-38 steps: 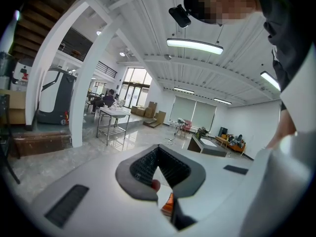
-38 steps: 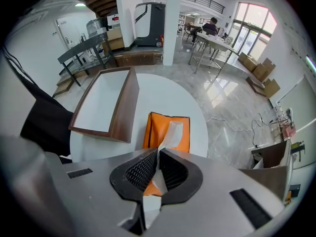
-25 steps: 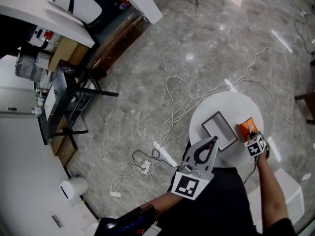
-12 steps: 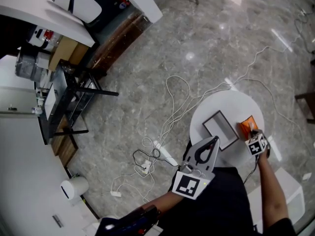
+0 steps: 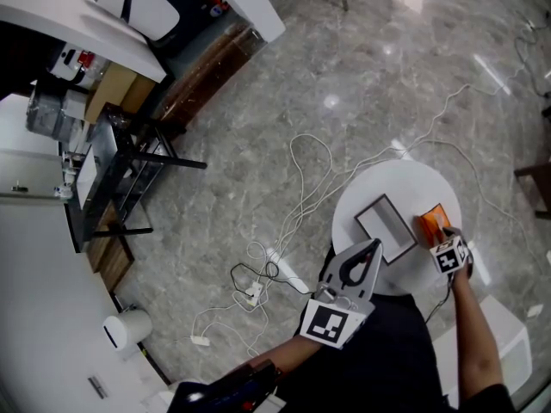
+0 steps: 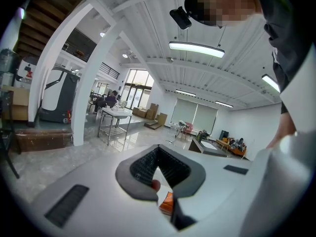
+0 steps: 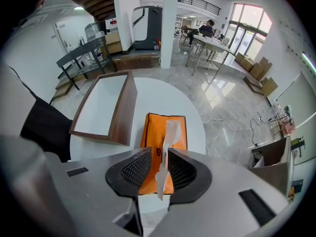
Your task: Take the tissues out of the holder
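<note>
An orange tissue holder (image 7: 153,132) (image 5: 433,220) lies on the round white table (image 5: 379,188). A white tissue (image 7: 170,132) stands up out of its slot. My right gripper (image 7: 159,154) (image 5: 442,234) hovers right over the holder. Its jaws are opening, and the tissue strip hangs in the gap against the right pad, not pressed. My left gripper (image 5: 374,246) (image 6: 158,149) is held up off the table's near left edge, away from the holder. Its jaws meet at the tips with nothing in them.
A shallow wooden tray (image 7: 123,107) (image 5: 386,226) with a white floor lies on the table just left of the holder. White cables (image 5: 301,196) and a power strip (image 5: 284,269) trail over the marble floor. A black desk frame (image 5: 129,179) stands at far left.
</note>
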The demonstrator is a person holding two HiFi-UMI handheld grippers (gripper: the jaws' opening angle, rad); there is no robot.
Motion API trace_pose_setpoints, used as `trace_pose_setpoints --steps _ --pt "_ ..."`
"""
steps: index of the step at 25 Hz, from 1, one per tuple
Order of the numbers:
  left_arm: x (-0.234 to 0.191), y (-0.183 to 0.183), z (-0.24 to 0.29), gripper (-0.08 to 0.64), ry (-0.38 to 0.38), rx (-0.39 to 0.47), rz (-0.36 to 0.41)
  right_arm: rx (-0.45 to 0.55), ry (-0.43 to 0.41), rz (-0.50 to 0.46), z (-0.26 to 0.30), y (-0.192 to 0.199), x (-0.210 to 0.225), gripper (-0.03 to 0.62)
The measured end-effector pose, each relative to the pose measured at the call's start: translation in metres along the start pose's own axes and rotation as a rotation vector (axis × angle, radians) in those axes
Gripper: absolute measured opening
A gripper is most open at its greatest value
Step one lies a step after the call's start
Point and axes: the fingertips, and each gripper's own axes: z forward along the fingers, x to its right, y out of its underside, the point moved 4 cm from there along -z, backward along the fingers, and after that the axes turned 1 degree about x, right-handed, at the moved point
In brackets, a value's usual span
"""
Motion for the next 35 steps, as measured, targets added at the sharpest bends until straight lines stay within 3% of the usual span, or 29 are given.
trace_pose_setpoints --steps 18,22,26,35 --pt "-0.003 -0.003 -0.01 -0.002 0.016 0.017 -0.001 0.0 0.052 -0.035 -0.023 -0.002 -0.001 0.087" --pt "-0.001 -0.006 -0.009 -0.001 0.026 0.024 0.0 0.014 0.114 -0.03 -0.031 0.0 0.007 0.086" --pt "-0.003 -0.005 -0.009 0.0 0.029 0.017 -0.023 0.056 0.154 0.035 -0.042 -0.001 0.011 0.086" --pt "-0.009 -0.008 -0.011 0.0 0.038 0.026 -0.025 0.179 0.138 0.234 -0.069 -0.019 0.004 0.086"
